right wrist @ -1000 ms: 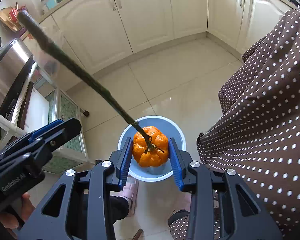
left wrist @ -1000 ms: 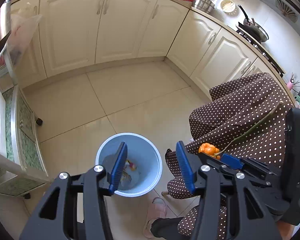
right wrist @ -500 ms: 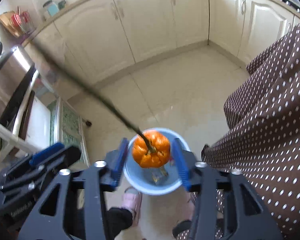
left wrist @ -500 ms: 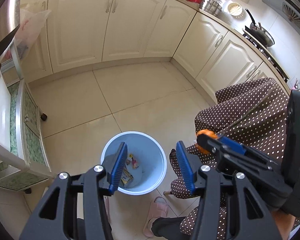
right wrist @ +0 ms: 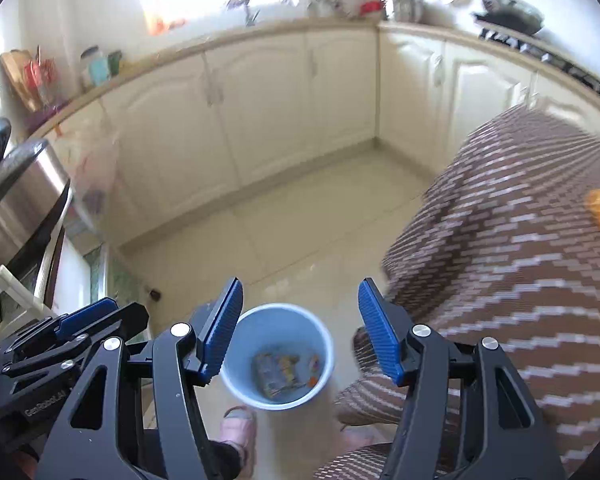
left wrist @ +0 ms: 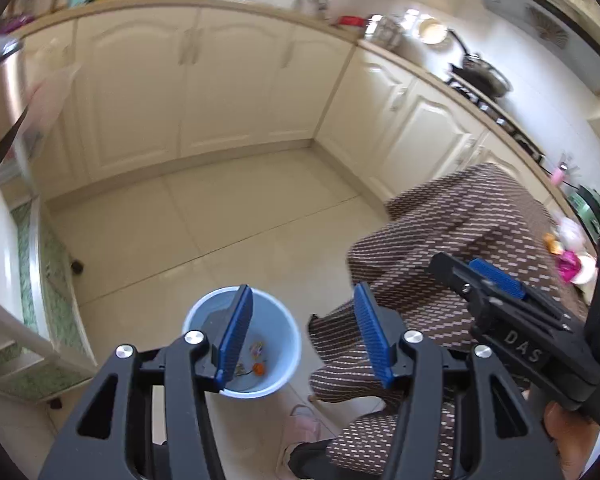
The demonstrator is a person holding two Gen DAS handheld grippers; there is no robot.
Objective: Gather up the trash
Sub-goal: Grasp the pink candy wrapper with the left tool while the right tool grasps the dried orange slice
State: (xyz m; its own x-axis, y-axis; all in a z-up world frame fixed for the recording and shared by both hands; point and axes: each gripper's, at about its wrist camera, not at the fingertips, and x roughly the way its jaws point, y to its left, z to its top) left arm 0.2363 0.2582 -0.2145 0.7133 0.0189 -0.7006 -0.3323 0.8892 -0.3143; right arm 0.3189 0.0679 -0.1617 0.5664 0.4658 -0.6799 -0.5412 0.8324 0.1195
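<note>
A light blue bin (left wrist: 285,332) stands on the tiled floor beside the table; it also shows in the right wrist view (right wrist: 236,368). Several bits of trash lie in it, among them a small orange fruit (left wrist: 259,369) and wrappers (right wrist: 278,370). My left gripper (left wrist: 302,336) is open and empty above the bin. My right gripper (right wrist: 300,328) is open and empty, high over the bin; it also shows at the right of the left wrist view (left wrist: 480,276). More trash, pink and orange pieces (left wrist: 566,258), lies on the table at the far right.
A table with a brown dotted cloth (left wrist: 460,232) fills the right side. Cream cabinets (left wrist: 220,80) line the back and right walls. A steel appliance (right wrist: 24,200) and a white shelf unit (left wrist: 16,280) stand at left. A pink slipper (right wrist: 238,426) is near the bin.
My right gripper opened and let go of the orange fruit with its long stem; the fruit now lies in the bin. Both grippers rose and tilted up, away from the bin.
</note>
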